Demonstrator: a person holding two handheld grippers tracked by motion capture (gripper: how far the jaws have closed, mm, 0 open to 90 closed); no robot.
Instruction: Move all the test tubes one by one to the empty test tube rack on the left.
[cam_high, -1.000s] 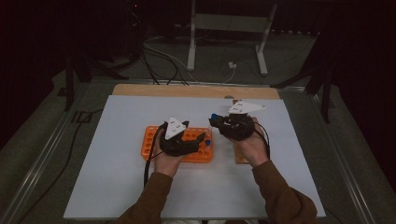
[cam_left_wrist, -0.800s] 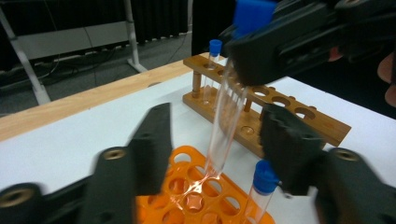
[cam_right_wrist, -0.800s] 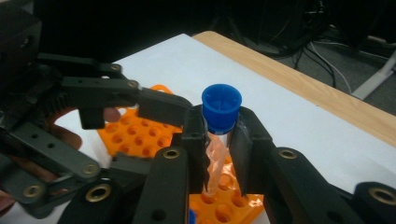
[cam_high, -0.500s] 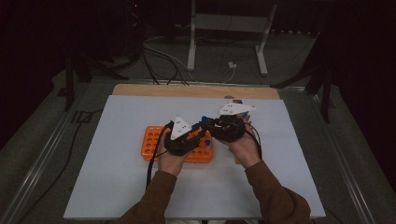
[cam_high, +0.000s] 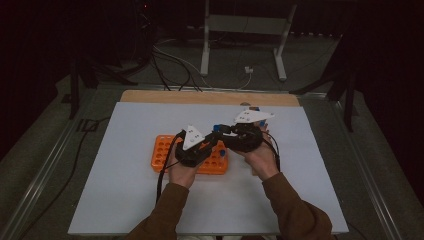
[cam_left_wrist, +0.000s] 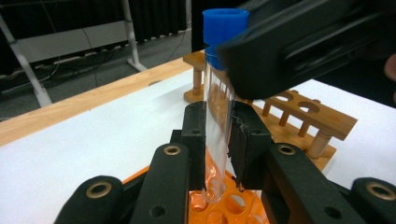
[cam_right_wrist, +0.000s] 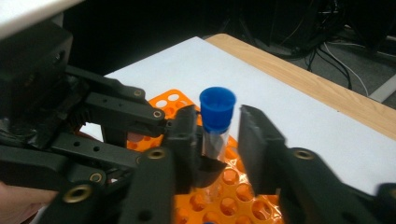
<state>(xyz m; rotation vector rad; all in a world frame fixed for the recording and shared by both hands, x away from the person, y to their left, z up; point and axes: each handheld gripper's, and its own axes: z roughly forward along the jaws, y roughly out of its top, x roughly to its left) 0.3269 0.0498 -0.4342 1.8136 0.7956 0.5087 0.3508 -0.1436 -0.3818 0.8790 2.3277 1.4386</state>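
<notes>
A clear tube with a blue cap stands upright over the orange rack, its bottom just above the rack's holes. My left gripper has just closed on the tube's lower half, both pads pressing the glass. My right gripper comes in from the right, and its jaws have just been opening around the tube below the cap. One pad is still against the glass; the other stands clear of it. In the high view the two grippers meet tip to tip above the rack's right end.
A wooden tube rack with round holes stands just beyond the orange one. The white mat lies on a wooden tabletop. Cables and a metal stand are on the floor behind.
My right gripper moved left with the tube to meet the left gripper over the orange rack. The left jaws closed on the tube, and the right jaws parted.
</notes>
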